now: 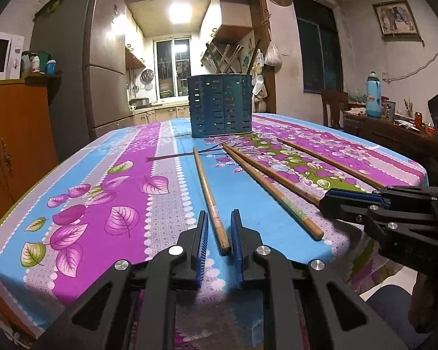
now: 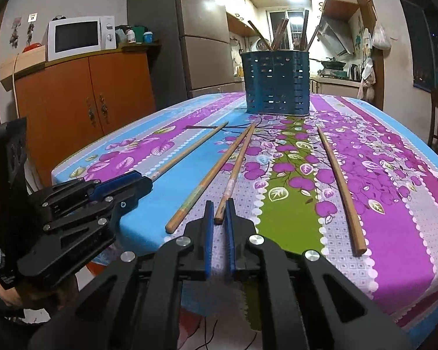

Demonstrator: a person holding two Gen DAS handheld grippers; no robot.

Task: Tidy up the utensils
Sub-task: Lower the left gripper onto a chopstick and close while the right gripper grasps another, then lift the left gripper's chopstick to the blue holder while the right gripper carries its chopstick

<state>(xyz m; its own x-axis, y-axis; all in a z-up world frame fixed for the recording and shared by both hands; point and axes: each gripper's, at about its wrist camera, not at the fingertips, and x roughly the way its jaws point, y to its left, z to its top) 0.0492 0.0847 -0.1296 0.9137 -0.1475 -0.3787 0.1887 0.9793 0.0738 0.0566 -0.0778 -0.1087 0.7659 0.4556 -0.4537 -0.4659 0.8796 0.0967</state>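
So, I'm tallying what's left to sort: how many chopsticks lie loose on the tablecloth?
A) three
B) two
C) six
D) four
D: the right wrist view shows four, the leftmost chopstick, two crossing chopsticks and the rightmost chopstick, all outside the blue holder.

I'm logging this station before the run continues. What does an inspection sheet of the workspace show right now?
Surface: table under floral tablecloth, flat.
Job's things: four loose chopsticks; leftmost chopstick, two crossing chopsticks, rightmost chopstick. Blue slotted holder upright at far end, chopsticks already inside.
Clutter: nothing seen on the table.
Grippers: left tool open around leftmost chopstick's near end; right tool open around a crossing chopstick's end.
Cables: thin wire below table edge.
Surroundings: fridge, microwave, orange cabinet.
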